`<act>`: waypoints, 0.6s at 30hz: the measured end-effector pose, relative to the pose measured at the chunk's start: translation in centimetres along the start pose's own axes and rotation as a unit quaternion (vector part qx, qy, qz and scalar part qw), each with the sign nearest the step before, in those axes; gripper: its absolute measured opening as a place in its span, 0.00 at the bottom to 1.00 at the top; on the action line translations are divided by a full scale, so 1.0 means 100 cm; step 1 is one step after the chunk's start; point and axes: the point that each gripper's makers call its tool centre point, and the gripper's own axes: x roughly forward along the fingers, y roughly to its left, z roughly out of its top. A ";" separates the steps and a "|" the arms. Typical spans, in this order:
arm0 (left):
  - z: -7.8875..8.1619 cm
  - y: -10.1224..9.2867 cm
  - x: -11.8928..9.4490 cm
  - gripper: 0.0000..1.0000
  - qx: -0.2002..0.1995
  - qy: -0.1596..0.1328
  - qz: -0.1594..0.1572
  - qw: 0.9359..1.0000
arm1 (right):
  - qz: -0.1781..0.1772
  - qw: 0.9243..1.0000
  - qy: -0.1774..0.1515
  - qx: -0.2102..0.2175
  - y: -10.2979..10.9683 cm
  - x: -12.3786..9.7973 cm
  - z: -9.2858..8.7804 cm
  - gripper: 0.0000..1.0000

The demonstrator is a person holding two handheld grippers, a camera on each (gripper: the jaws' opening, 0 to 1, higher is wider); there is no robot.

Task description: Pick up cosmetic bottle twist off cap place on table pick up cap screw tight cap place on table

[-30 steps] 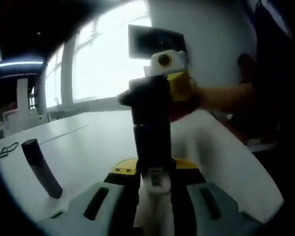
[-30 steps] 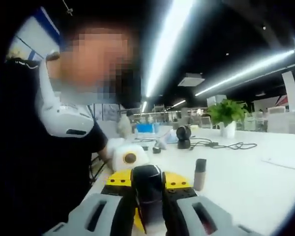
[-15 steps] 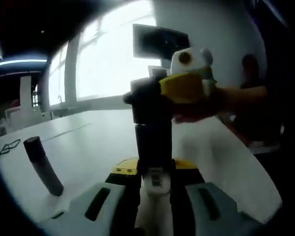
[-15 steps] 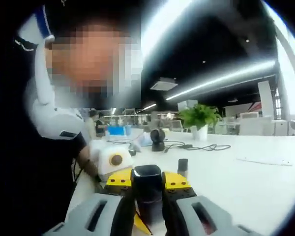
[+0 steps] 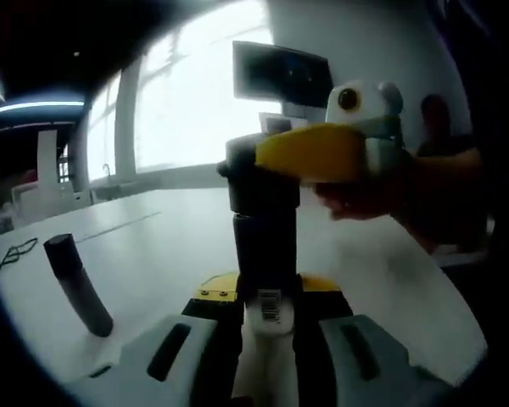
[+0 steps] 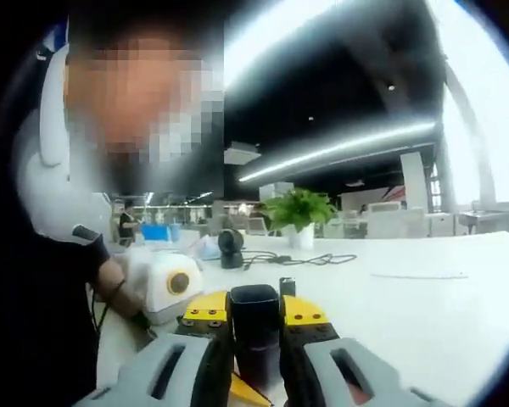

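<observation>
A dark cosmetic bottle with a white barcode label stands upright between the jaws of my left gripper, which is shut on its lower body. Its wide black cap sits on top of the neck. My right gripper comes in from the right, its yellow jaw lying across the cap, with a hand behind it. In the right gripper view the right gripper is shut on the black cap, and the left gripper's white body shows just to the left.
A second dark tube-shaped bottle stands tilted on the white table at the left. Farther back on the table are a potted plant, a black round device and cables. A person is close on the left.
The right gripper has turned around the cap, its yellow jaw swinging across the cap's front. The room has swept sideways in the right gripper view. The bottle has stayed put in the left gripper.
</observation>
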 end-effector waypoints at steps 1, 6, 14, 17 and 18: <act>0.000 0.001 0.000 0.11 0.000 0.000 0.001 1.000 | -0.012 1.000 -0.001 -0.001 0.000 0.000 0.000 0.14; 0.000 0.001 0.000 0.11 0.001 0.000 0.003 1.000 | -0.064 0.998 -0.002 -0.005 0.000 -0.001 0.000 0.14; -0.001 0.003 0.000 0.12 0.001 0.000 0.006 1.000 | -0.119 0.993 -0.006 -0.008 -0.003 0.000 -0.001 0.14; -0.001 0.005 0.000 0.12 0.000 0.000 0.010 1.000 | -0.162 0.987 -0.013 -0.006 -0.007 -0.001 0.000 0.15; -0.001 0.005 0.000 0.12 0.000 0.001 0.011 1.000 | -0.175 0.984 -0.015 -0.007 -0.007 -0.001 0.000 0.15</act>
